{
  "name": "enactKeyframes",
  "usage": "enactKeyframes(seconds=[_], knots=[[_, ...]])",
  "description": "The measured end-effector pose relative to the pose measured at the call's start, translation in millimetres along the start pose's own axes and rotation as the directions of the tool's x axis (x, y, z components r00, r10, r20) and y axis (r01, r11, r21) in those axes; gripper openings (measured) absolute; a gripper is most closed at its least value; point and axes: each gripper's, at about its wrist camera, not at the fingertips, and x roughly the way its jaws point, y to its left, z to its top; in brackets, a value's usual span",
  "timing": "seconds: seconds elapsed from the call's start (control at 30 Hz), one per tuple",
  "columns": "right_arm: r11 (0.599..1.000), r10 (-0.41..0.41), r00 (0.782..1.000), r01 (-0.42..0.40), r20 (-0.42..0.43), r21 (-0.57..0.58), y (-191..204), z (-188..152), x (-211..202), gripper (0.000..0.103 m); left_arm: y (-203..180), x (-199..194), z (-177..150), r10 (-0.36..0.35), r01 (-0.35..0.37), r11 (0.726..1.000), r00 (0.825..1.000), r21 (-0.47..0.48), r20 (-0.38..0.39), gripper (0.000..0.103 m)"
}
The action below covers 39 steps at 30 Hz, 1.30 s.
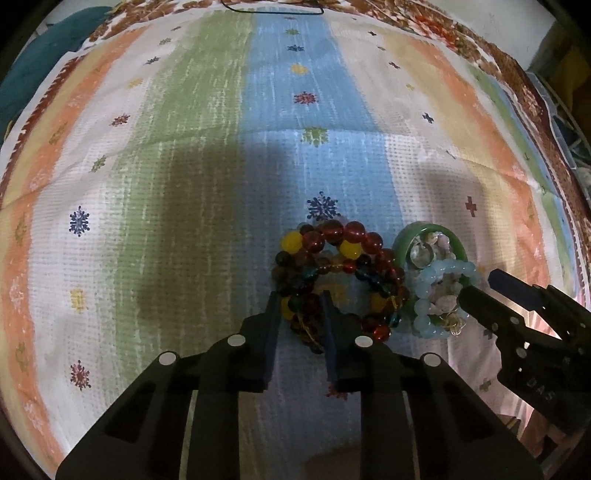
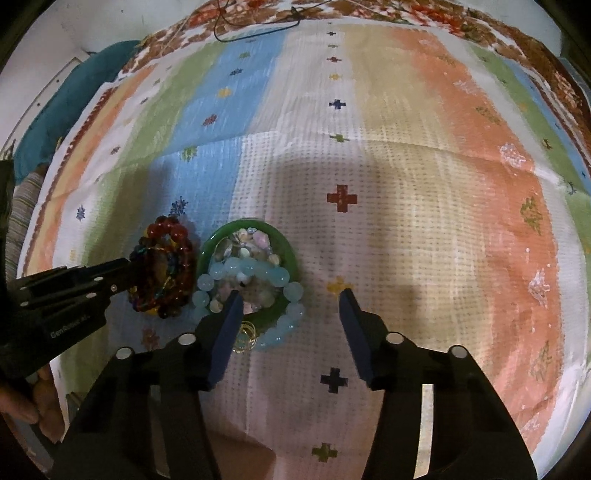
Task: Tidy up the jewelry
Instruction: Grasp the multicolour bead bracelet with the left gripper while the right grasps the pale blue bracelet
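Observation:
A pile of dark bead bracelets [image 1: 332, 273], red, yellow and teal, lies on the striped cloth; it also shows in the right wrist view [image 2: 164, 271]. Beside it a green bangle [image 1: 460, 243] rings small shell and crystal pieces, with a pale blue bead bracelet [image 1: 428, 291] draped over it; both show in the right wrist view, bangle [image 2: 291, 251] and blue bracelet [image 2: 273, 275]. My left gripper [image 1: 300, 295] has its fingers narrowly apart around the near strands of the dark pile. My right gripper [image 2: 288, 295] is wide open, left finger over the bangle's near edge.
The striped cloth [image 1: 184, 184] covers the whole surface, with a brown patterned border at the far edge. A thin black cord [image 2: 258, 22] lies at the far edge. A teal cushion [image 2: 74, 92] sits beyond the cloth's left side. A hand [image 2: 33, 398] holds the left gripper.

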Motion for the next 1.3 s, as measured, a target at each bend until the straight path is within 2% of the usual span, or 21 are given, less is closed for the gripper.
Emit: enactKeyframes(seconds=[0.1,0.17,0.23,0.43,0.77,0.93,1.3], knots=[[1.000,0.001,1.000,-0.001,-0.009,-0.002,0.2,1.6,3.9,0.046,3.2,-0.1,-0.8,-0.012,0.012,1.000,1.000,-0.008,0.001,0.021],[1.000,0.013,1.000,-0.013,-0.012,0.006,-0.5,3.2,5.4,0.039,4.2,0.1,-0.7,-0.016,0.017,1.000,1.000,-0.014,0.002,0.020],[1.000,0.022,1.000,-0.022,-0.018,0.003,-0.1,3.4,6.5,0.026,5.5,-1.9,-1.1,0.000,0.001,1.000,1.000,-0.023,0.014,0.010],[0.999,0.030,0.999,-0.030,-0.025,-0.011,3.8,2.7,5.5,0.012,5.1,-2.8,-2.4,0.010,-0.010,1.000,1.000,-0.016,0.013,0.009],[1.000,0.027,1.000,-0.027,0.006,-0.013,0.4,2.1,-10.9,0.012,3.7,-24.0,3.0,-0.012,0.014,0.999,0.998,-0.031,0.057,0.009],[0.999,0.007,0.999,-0.006,0.033,-0.041,5.1,0.4,-22.8,0.012,0.5,-33.2,1.8,-0.015,0.016,1.000,0.997,-0.020,0.073,0.009],[0.997,0.016,0.994,-0.008,0.105,-0.074,9.5,-4.4,-58.8,0.012,-14.3,-60.6,-3.8,-0.027,0.025,1.000,0.991,0.016,0.129,0.009]])
